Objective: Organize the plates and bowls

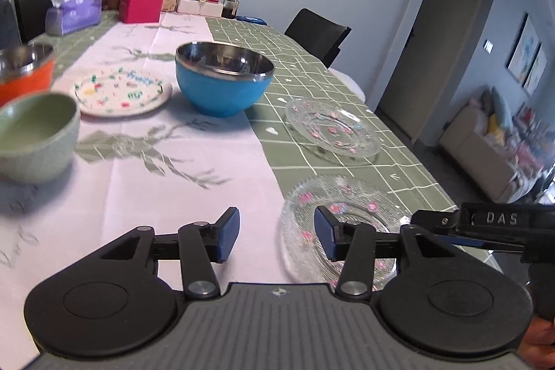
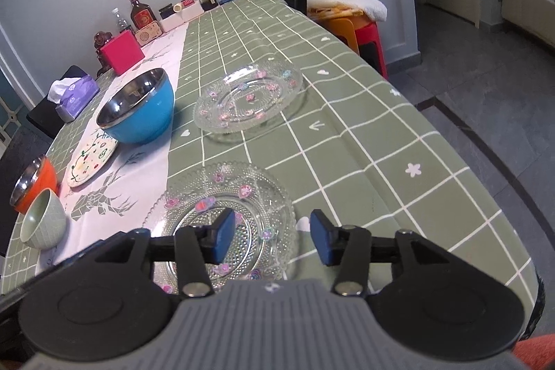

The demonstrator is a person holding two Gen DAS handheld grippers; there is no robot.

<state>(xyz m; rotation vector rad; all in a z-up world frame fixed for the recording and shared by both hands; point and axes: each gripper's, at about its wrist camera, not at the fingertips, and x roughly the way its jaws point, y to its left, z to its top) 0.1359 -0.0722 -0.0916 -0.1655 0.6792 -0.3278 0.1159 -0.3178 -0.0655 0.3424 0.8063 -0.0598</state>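
On the worktop [image 2: 347, 134], nearest the front edge, lies a near glass plate [image 2: 222, 217]; a far glass plate [image 2: 248, 101] of the same pattern sits just beyond it, apart. Both tools hover over the near plate. The left tool [image 1: 276, 235] stands part open with nothing between its pads, its right pad above the plate's rim. The right tool [image 2: 272, 238] is likewise part open and empty, its left pad over the plate's centre. A blue bowl [image 1: 222, 78], a painted plate [image 1: 123, 91], a green bowl [image 1: 36, 141] and an orange bowl [image 1: 26, 70] stand scattered to the left, none stacked. Judged from this layout, sorting has barely begun; the matching glass plates are the likeliest first stack.
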